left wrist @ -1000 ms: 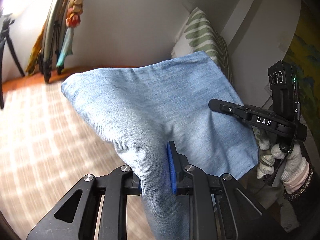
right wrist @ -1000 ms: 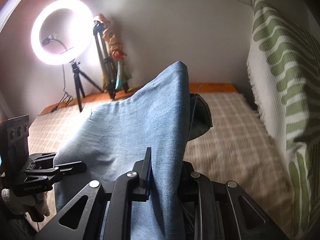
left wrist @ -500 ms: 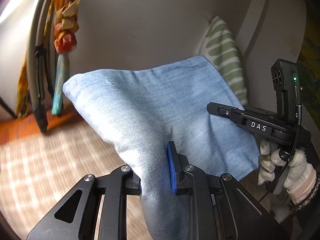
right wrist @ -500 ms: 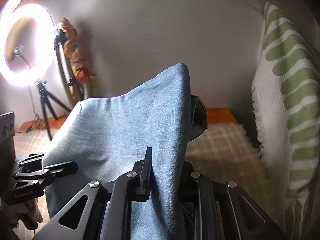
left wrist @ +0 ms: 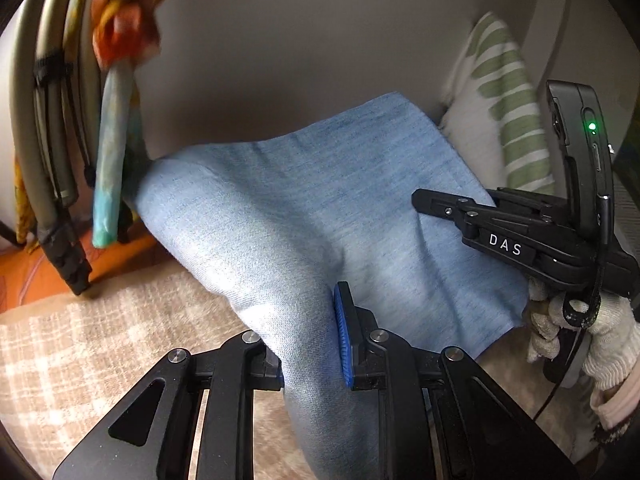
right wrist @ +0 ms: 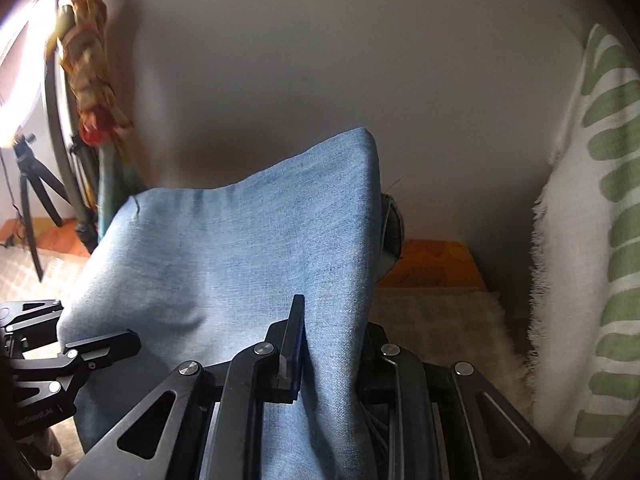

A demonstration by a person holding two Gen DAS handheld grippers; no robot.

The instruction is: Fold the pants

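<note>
Nearer the wall now, one pair of pants [left wrist: 304, 216], left claw [left wrist: 310, 344] and right claw [right wrist: 332, 344] both clamped on it.

White "DAS" lettering on right gripper [left wrist: 430, 200]

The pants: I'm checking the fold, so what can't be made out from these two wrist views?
- Left wrist view: the pants run off the bottom edge, so their hanging length is unseen.
- Right wrist view: the right gripper has its far jaw hidden behind the cloth.
- Both views: waistband and hems are hidden by the draped cloth; the scarf is blurred.
</note>
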